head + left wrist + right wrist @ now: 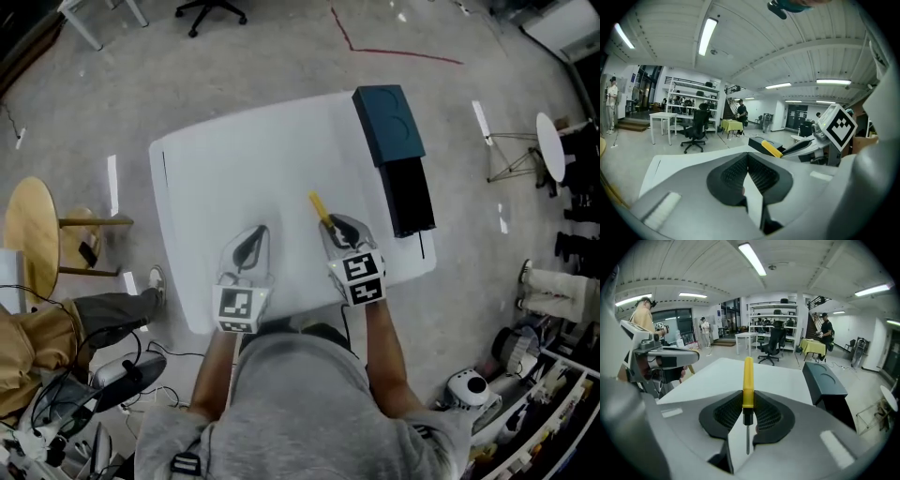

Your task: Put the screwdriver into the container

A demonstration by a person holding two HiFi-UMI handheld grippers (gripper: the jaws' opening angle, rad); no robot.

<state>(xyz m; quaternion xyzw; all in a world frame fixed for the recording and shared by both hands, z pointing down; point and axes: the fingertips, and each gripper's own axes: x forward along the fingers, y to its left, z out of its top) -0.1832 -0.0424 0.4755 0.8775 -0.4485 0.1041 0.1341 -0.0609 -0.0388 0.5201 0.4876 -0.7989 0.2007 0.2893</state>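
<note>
Found right gripper at 6 o'clock edge of white table, pinching a yellow-handled screwdriver. Read the grip in right gripper view: pads pressed on lower end of handle, just above its black collar. Saw handle sticking out past the fingertips toward 12 o'clock and thin metal shaft running back toward 6 o'clock between the jaws. In head view, noted handle pointing to about 11 o'clock from the gripper, over bare tabletop. Could not tell whether touching the surface.

Logged left gripper just beside the right one, at its 9 o'clock, along the same near edge. Read its jaws in left gripper view as pressed together, with nothing between the pads.

Spotted dark teal container at table's 1 o'clock corner, with two round recesses in its top. Noted black section adjoining it at 6 o'clock. Placed container at roughly 1 o'clock from right gripper, apart from screwdriver. Marked screwdriver as not yet inside.

Around table, recorded round wooden stool at 9 o'clock, office chair base at 12 o'clock, and red floor line beyond the far edge.
</note>
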